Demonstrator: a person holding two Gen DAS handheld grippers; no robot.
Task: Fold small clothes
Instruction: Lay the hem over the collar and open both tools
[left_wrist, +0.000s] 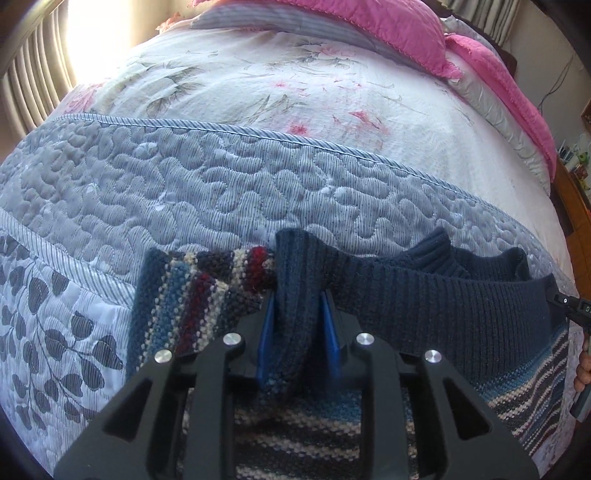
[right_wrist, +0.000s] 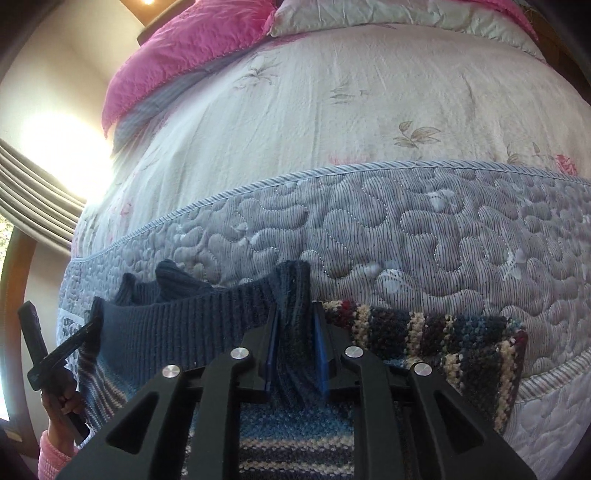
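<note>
Knitted wool fills the left wrist view: the left gripper (left_wrist: 299, 325) pinches a navy ribbed fold of the striped sweater (left_wrist: 424, 306) over the quilted bedspread (left_wrist: 184, 184); the garment's lower part is hidden under the gripper body. In the right wrist view, the right gripper (right_wrist: 295, 343) likewise clamps the ribbing, and the left gripper shows only partly at the frame edge.

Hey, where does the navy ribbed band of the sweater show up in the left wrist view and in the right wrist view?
Left wrist view: the navy ribbed band runs from lower centre to the right edge, pinched by the left gripper.
Right wrist view: the band runs from lower centre to the left, pinched by the right gripper.
Shared landmark: the blue quilted blanket behind it.
</note>
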